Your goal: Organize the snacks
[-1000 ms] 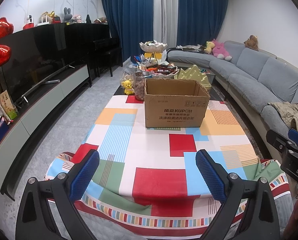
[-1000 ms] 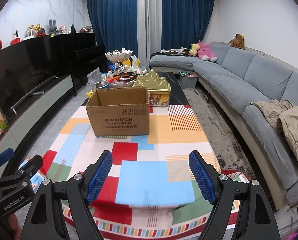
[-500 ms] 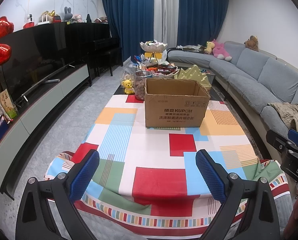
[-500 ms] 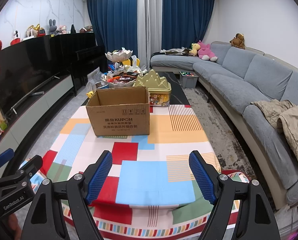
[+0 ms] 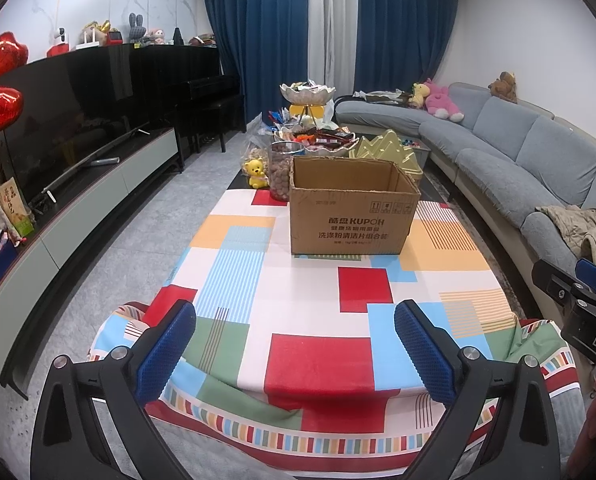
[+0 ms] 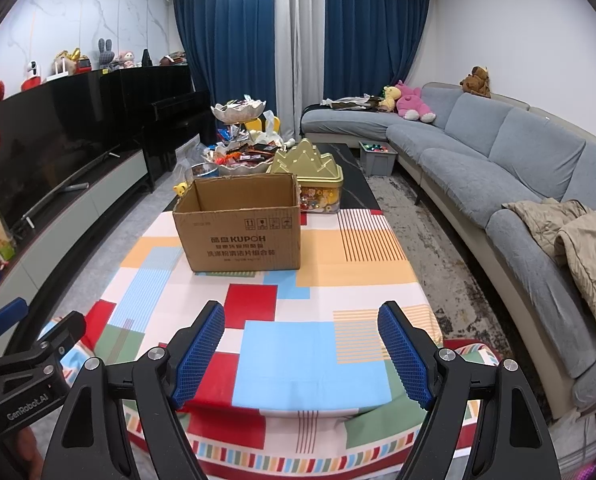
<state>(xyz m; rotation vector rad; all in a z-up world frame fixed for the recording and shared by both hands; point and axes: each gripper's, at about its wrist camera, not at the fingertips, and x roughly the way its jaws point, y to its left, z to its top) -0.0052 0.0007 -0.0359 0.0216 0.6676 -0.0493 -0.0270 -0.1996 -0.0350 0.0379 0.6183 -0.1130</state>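
An open brown cardboard box (image 5: 351, 210) (image 6: 240, 226) stands on the far half of a table under a colourful checked cloth (image 5: 309, 316) (image 6: 298, 320). Behind it a heap of snack packets fills a bowl (image 5: 321, 138) (image 6: 242, 158), beside a jar of brown snacks (image 5: 280, 168) and a gold tin (image 6: 311, 164). My left gripper (image 5: 296, 344) hovers open over the table's near edge, nothing between its blue pads. My right gripper (image 6: 301, 348) hangs open and empty over the same edge, a little to the right.
A grey sofa (image 6: 497, 168) runs along the right with a beige jacket (image 6: 577, 236) on it. A TV console (image 5: 78, 200) and black piano (image 5: 206, 100) line the left. A yellow bear figure (image 5: 256, 174) stands by the jar. A tiered dish (image 5: 306, 94) rises behind the snacks.
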